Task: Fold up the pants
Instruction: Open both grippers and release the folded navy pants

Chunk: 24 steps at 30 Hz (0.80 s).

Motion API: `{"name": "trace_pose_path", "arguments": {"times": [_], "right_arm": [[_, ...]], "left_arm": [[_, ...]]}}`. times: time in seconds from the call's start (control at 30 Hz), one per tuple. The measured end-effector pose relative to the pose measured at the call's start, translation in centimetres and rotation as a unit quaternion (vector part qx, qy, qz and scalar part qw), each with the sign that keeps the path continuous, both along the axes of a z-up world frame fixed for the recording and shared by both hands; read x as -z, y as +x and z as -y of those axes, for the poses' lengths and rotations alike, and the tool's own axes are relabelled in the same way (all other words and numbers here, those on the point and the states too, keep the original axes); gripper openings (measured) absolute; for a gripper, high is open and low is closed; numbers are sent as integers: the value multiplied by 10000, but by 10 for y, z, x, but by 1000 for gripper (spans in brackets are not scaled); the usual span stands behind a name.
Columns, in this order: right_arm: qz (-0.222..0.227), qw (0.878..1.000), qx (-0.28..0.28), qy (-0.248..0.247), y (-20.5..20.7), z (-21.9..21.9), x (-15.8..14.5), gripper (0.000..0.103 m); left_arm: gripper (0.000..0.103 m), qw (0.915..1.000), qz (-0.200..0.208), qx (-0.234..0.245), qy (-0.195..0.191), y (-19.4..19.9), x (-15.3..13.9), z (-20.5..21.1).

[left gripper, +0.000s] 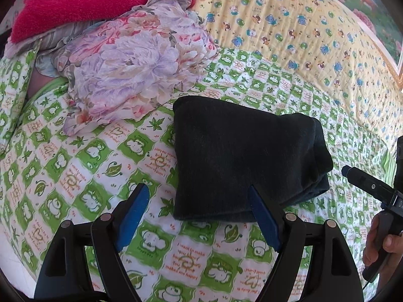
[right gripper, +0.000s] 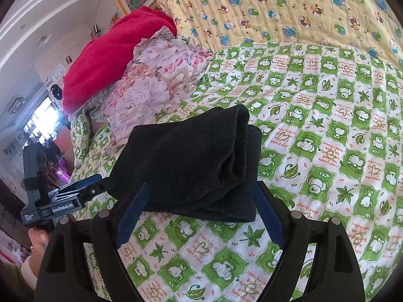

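Note:
The black pants (left gripper: 241, 156) lie folded into a compact thick bundle on the green-and-white quilt; they also show in the right wrist view (right gripper: 194, 161). My left gripper (left gripper: 199, 196) is open and empty, just short of the bundle's near edge, its right finger at the bundle's near corner. My right gripper (right gripper: 201, 198) is open and empty, its fingers standing either side of the bundle's near edge. The right gripper shows at the right edge of the left wrist view (left gripper: 357, 176); the left gripper shows at the left of the right wrist view (right gripper: 83, 188).
A floral cloth (left gripper: 136, 65) and a red fleece blanket (left gripper: 83, 2) are piled beyond the pants to the left. A yellow bear-print quilt (left gripper: 289, 20) covers the far side of the bed. The green quilt (right gripper: 327, 130) spreads out to the right.

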State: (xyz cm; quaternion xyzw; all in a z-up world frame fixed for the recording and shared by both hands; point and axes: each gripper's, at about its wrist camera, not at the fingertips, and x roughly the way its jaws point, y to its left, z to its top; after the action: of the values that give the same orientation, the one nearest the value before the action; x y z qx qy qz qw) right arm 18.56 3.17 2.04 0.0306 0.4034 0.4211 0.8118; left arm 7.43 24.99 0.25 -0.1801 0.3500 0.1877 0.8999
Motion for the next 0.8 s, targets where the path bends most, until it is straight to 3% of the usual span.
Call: {"name": "trace_pose_path", "arguments": {"times": [0.4, 0.8], "right_arm": [[419, 9983, -248, -309, -32, -2, -5, 90], [819, 9945, -430, -499, -52, -3, -4, 91]], "left_arm": [[85, 9982, -13, -92, 588, -23, -12, 23], [87, 9959, -47, -61, 898, -35, -12, 37]]}}
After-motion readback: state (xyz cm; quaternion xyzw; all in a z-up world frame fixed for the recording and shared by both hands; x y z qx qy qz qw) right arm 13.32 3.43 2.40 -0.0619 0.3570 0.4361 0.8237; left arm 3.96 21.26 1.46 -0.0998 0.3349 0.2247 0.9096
